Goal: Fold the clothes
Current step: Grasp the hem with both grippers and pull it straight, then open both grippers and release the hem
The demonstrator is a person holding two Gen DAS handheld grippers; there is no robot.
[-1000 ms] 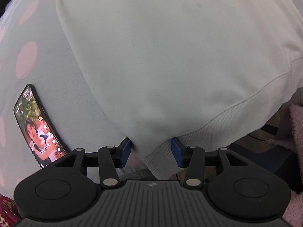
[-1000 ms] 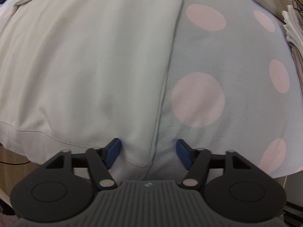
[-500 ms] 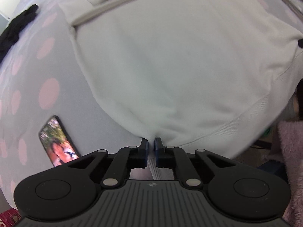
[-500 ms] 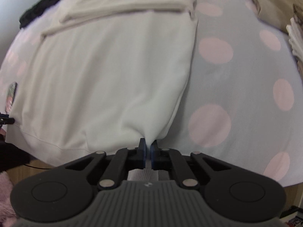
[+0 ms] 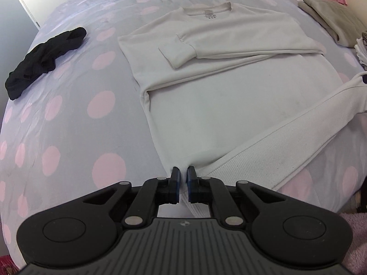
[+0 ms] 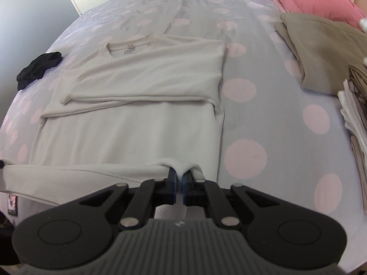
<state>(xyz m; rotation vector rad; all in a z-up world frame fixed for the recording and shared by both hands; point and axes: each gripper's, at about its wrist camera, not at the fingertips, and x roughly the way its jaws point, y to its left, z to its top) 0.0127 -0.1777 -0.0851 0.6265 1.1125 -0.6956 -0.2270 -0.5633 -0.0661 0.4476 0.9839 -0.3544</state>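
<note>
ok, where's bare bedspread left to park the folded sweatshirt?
Free: the dotted bedspread strip between the sweatshirt and the tan folded garment; also between sweatshirt and black garment, left side. Crowded: right edge, where the folded stack sits beside the tan garment.

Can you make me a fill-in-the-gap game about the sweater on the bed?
1. Both grippers pinch the sweater's bottom ____.
2. The bedspread is grey with ____ dots.
3. The crumpled cloth left of the sweater is ____.
4. The sleeves are folded ____ the chest.

Missing words: hem; pink; black; across
</note>
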